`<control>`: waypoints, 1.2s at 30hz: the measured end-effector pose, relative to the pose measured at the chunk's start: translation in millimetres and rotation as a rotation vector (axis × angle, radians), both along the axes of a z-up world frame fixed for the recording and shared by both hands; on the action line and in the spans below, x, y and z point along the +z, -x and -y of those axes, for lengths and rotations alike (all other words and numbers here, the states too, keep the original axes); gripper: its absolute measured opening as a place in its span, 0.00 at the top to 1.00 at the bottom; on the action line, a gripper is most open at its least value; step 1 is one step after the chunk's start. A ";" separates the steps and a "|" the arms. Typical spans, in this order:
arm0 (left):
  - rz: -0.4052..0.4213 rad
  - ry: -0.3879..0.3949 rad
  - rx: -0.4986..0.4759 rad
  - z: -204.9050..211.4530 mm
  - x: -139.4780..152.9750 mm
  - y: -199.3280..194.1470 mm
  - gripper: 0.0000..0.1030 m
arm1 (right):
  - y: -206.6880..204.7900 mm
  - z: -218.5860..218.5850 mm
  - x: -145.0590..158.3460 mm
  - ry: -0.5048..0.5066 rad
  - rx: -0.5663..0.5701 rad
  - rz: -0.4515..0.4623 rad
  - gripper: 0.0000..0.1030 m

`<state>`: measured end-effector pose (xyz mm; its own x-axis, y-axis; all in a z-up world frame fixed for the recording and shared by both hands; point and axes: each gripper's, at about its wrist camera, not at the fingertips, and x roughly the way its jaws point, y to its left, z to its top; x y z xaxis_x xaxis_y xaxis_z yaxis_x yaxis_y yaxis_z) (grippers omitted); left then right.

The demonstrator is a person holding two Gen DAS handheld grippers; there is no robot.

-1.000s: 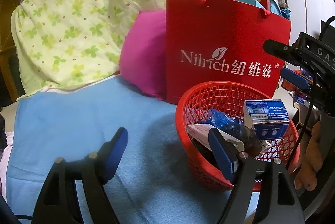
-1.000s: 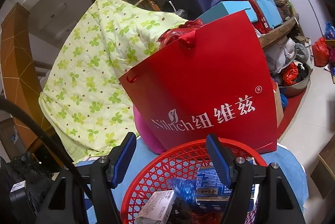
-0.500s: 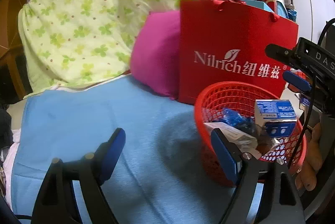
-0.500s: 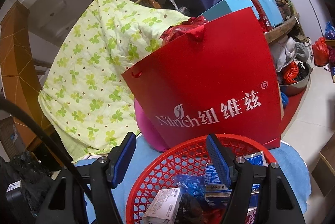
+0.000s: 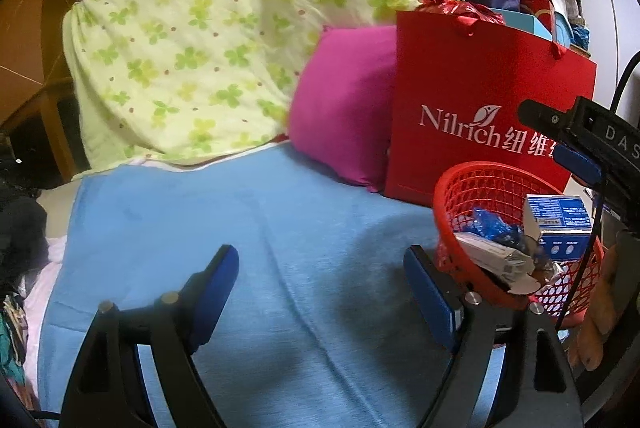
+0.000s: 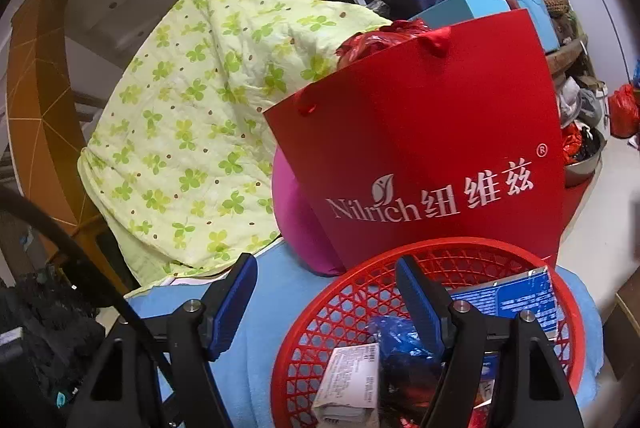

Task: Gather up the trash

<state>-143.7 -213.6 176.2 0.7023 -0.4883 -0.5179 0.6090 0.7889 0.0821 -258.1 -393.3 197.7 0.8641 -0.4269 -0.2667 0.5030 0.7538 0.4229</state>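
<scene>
A red mesh basket (image 5: pixel 480 180) sits on a blue cloth and holds trash: a blue-and-white carton (image 5: pixel 558 224), a crumpled blue wrapper (image 5: pixel 492 226) and a white box (image 5: pixel 492 260). My left gripper (image 5: pixel 320 268) is open over the bare blue cloth, left of the basket, with nothing between its fingers. My right gripper (image 6: pixel 326 292) is open above the basket (image 6: pixel 480 242); the rim runs under the gap and its right finger hangs over the carton (image 6: pixel 516 296), wrapper (image 6: pixel 400 332) and box (image 6: pixel 352 380). The left wrist view shows that right gripper (image 5: pixel 544 132) above the basket.
A red paper bag (image 5: pixel 480 100) stands right behind the basket, with a pink cushion (image 5: pixel 344 100) beside it and a clover-print quilt (image 5: pixel 200 48) heaped behind. The blue cloth (image 5: pixel 240 208) stretches left. A person's hand (image 5: pixel 596 316) is at the basket's right.
The left wrist view has swung left: the basket slid to its right side and the left gripper's right finger no longer overlaps the trash. The right wrist view has edged toward the red bag.
</scene>
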 end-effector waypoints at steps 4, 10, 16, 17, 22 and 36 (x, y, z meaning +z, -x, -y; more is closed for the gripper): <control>0.010 -0.001 0.016 -11.5 3.0 0.1 0.18 | -3.4 -12.7 1.5 0.034 -0.002 0.001 0.27; 0.013 -0.006 0.046 -29.8 6.6 4.1 0.18 | 0.7 -32.4 0.1 0.071 -0.003 -0.013 0.27; 0.027 -0.019 0.076 -42.2 12.7 23.1 0.18 | 31.5 -53.7 0.6 0.081 -0.011 -0.011 0.27; 0.030 -0.013 0.083 -45.1 15.2 28.4 0.18 | 38.4 -56.9 3.0 0.080 -0.010 -0.006 0.27; 0.037 -0.010 0.095 -55.9 27.1 50.0 0.18 | 67.7 -70.4 22.7 0.116 -0.010 0.010 0.24; 0.133 0.000 0.113 -82.2 79.0 111.2 0.05 | 138.5 -93.1 60.1 0.172 0.009 -0.059 0.22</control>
<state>-254.9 -131.4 255.2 0.8151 -0.4026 -0.4166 0.5005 0.8515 0.1563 -396.6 -300.2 257.8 0.8529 -0.4633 -0.2405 0.5163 0.8168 0.2575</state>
